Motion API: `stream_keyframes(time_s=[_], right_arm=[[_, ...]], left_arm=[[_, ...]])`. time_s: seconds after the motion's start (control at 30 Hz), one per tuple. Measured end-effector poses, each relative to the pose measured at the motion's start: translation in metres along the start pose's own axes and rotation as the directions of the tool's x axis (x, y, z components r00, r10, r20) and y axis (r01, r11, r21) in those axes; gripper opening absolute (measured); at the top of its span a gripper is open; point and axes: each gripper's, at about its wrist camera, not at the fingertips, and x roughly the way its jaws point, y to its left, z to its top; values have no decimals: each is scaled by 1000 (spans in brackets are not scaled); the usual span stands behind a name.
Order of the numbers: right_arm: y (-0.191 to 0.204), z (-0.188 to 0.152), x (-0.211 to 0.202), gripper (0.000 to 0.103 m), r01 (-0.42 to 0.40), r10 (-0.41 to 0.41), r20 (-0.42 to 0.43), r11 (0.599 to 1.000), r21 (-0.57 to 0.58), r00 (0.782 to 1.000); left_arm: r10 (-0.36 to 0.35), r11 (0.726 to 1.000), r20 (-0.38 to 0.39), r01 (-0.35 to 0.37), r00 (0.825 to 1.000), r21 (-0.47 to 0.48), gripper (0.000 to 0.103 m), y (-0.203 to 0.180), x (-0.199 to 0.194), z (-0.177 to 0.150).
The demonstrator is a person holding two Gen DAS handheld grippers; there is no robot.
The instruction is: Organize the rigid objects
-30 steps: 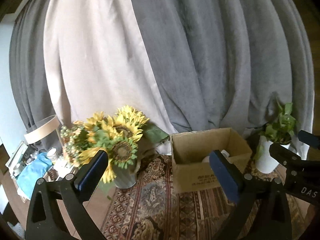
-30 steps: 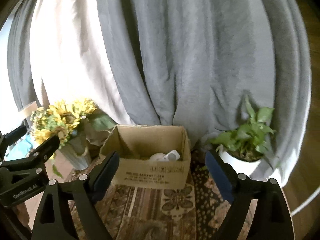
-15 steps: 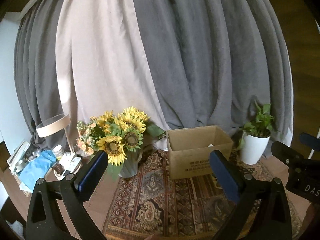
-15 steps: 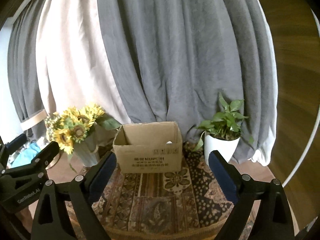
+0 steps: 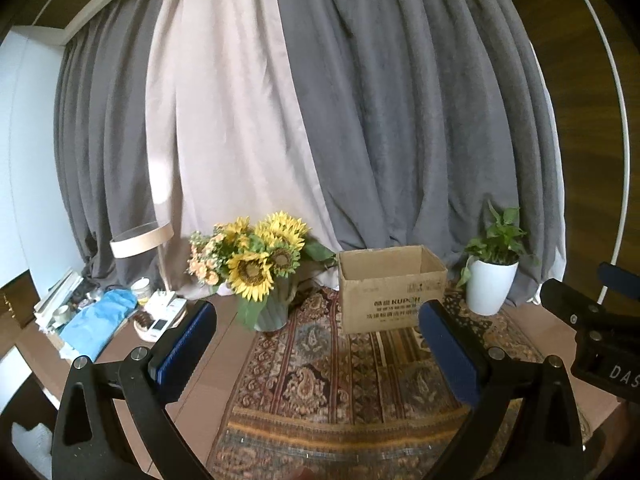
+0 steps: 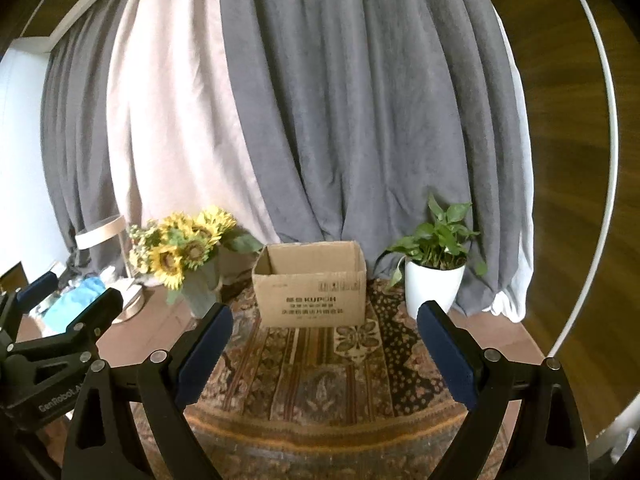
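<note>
An open cardboard box (image 5: 390,294) stands on a patterned rug (image 5: 340,380) at the far side, also in the right wrist view (image 6: 312,284). Its inside is hidden from this low angle. My left gripper (image 5: 316,356) is open and empty, well back from the box. My right gripper (image 6: 324,356) is open and empty, also well back from the box. The right gripper shows at the right edge of the left wrist view (image 5: 588,320); the left gripper shows at the left edge of the right wrist view (image 6: 52,340).
A vase of sunflowers (image 5: 260,268) stands left of the box. A white potted plant (image 5: 492,276) stands right of it. Clutter with a blue cloth (image 5: 96,316) and a lamp (image 5: 140,236) lies at far left. Grey and beige curtains (image 5: 320,120) hang behind.
Both grippers have pulled back from the box and levelled out; the box looks smaller and its contents are no longer visible. Both stay open.
</note>
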Motion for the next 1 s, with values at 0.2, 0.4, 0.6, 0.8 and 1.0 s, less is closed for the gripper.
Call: stream_keyframes(time_s=[0.2,0.4,0.6,0.8,1.0], right_arm=[[1,-15,-39,95,-4,4,9,1000,0,1000],[7,-24,-73,95,-23,23,14,1000,-4,1000],[11,-29,-99,95,-29,29,19,1000,0,999],[17,-35,-120,96,-25,25,27,1000,8,999],[26,-38,-142,96,7,-8,56,1000,7,998]], left_arm=[[9,1000,10,-9,1000,13,103,1,-37,-12],[19,1000,20,-20,1000,14,103,6,-70,-15],[21,1000,33,-22,999,13,103,11,-97,-20],[12,1000,48,-12,999,14,103,19,-115,-22],[-11,1000,59,9,998,20,103,27,-131,-24]])
